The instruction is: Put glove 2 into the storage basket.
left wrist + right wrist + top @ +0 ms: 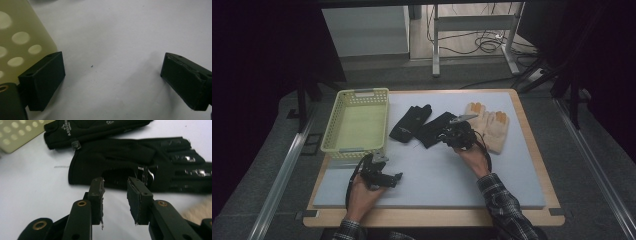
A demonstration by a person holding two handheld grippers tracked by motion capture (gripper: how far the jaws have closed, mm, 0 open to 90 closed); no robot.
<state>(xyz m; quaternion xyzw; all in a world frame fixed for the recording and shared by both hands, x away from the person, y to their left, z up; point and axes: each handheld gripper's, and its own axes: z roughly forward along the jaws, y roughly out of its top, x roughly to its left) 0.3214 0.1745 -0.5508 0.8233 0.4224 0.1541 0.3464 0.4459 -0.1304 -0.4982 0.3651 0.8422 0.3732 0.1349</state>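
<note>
- The high view is dim overall: both upper corners and the side margins fall to near black, while the pale mat (432,172) on the tabletop is the brightest area.
- Light falls from above; shadows on the mat are short and soft.
- The high view is slightly soft and grainy, with fine detail lost on the black gloves (422,127).
- The left gripper view is evenly lit, the mat nearly washed out; the basket wall (20,42) at the left edge is blurred, and soft shadows sit beside the jaws.
- In the right gripper view, the black gloves (130,157) read as dark masses with small glints, and the far edges blur.
</note>
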